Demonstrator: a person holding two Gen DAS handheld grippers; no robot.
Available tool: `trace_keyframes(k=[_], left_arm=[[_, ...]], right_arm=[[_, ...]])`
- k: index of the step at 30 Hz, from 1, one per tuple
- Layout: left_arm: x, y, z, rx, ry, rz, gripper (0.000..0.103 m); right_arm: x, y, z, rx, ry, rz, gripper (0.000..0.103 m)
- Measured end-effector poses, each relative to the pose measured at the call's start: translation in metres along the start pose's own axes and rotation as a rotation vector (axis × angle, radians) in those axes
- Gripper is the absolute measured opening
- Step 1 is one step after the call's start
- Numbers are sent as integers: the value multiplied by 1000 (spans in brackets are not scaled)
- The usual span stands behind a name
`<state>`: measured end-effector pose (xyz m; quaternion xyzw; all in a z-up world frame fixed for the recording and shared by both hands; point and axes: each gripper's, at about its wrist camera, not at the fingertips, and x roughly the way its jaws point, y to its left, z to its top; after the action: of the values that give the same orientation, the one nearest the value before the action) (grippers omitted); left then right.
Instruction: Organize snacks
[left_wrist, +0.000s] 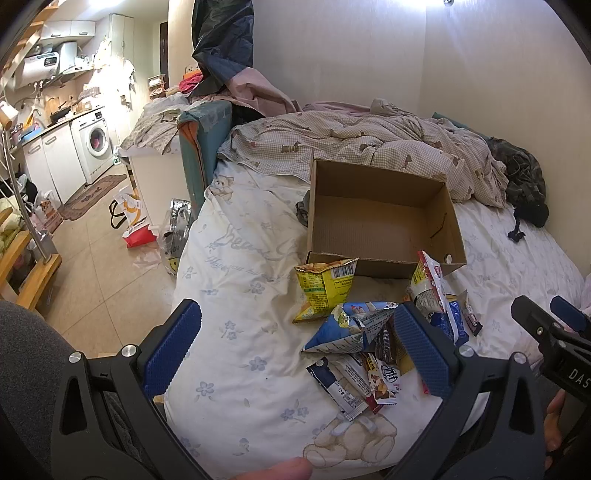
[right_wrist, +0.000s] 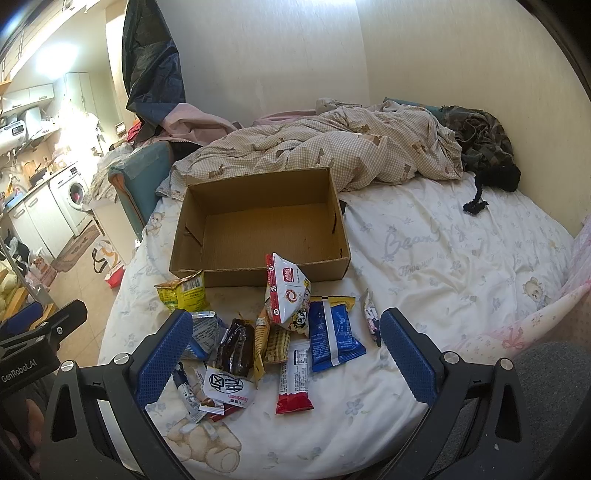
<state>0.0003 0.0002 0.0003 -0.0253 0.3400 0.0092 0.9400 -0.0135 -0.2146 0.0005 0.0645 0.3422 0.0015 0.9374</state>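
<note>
An open, empty cardboard box (right_wrist: 258, 225) sits on the bed; it also shows in the left wrist view (left_wrist: 380, 218). Several snack packets lie in a loose pile in front of it: a yellow bag (right_wrist: 183, 291) (left_wrist: 323, 286), a red-and-white bag (right_wrist: 288, 291), a blue packet (right_wrist: 332, 336), a dark brown packet (right_wrist: 234, 345), a red-ended bar (right_wrist: 295, 376) and a blue-and-white bag (left_wrist: 347, 328). My left gripper (left_wrist: 295, 347) is open and empty above the pile's left side. My right gripper (right_wrist: 284, 354) is open and empty above the pile.
A crumpled checked duvet (right_wrist: 332, 147) lies behind the box, with dark clothes (right_wrist: 480, 136) by the wall. The bed's left edge (left_wrist: 184, 258) drops to a tiled floor with bags (left_wrist: 136, 221). A kitchen with a washing machine (left_wrist: 96, 144) is far left.
</note>
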Motion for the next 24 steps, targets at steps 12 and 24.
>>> trace_keyframes(k=[12,24], left_arm=[[0,7,4,-2,0,-1,103],[1,11,0,-11,0,-4,103]], right_arm=[[1,1,-1,-3,3,-3,103],[4,2,-2,-4,3,-1,103]])
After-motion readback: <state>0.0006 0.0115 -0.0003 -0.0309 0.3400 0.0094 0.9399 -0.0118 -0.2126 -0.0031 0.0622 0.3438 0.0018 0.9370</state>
